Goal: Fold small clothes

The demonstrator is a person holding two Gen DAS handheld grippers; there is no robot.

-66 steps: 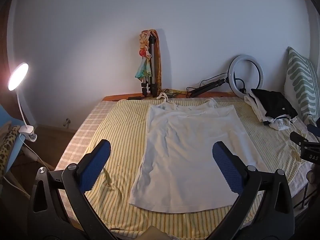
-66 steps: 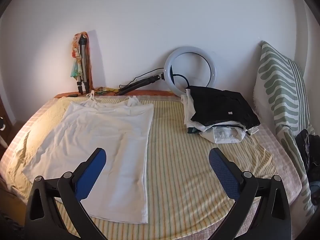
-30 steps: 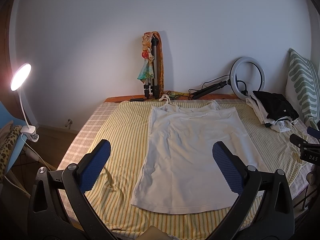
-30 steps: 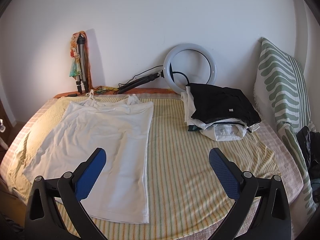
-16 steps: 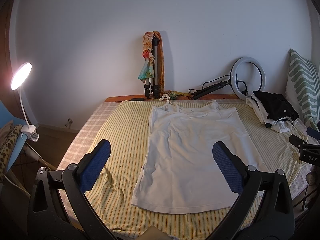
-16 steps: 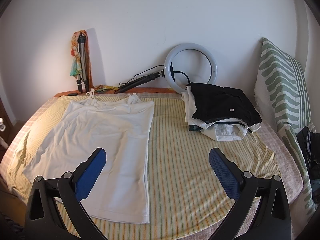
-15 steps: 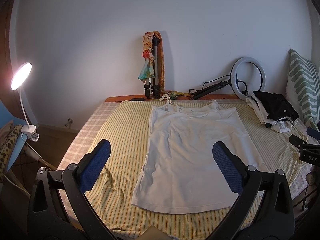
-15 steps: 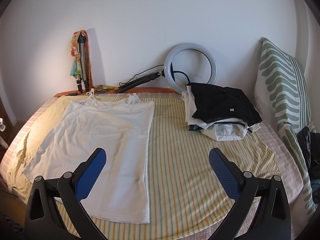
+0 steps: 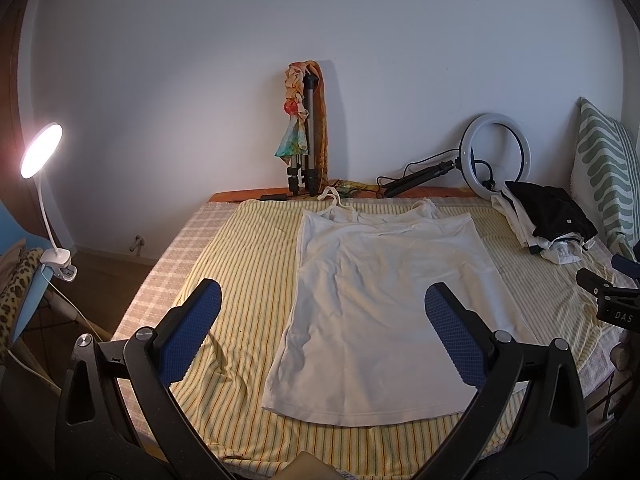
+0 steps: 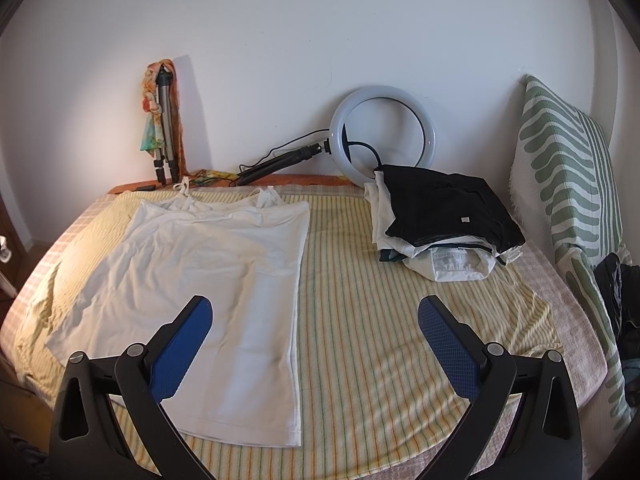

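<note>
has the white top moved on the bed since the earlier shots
No. The white top lies flat with its straps by the tripod feet and its right edge short of the clothes pile, as before. The small frame shifts look like camera motion.

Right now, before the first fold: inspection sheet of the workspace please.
Surface: bed with yellow striped cover, rumpled at its left edge.
Job's things: white strappy cotton top spread flat, straps toward the wall, unfolded.
Clutter: stack of folded black and white clothes at the far right; green-and-white patterned cushion upright beside it.
Grippers: left gripper open, empty, above the hem; right gripper open, empty.
Cables: black lead from the white ring light.
Surroundings: folded tripod draped with scarves; lit clip lamp at the left.
</note>
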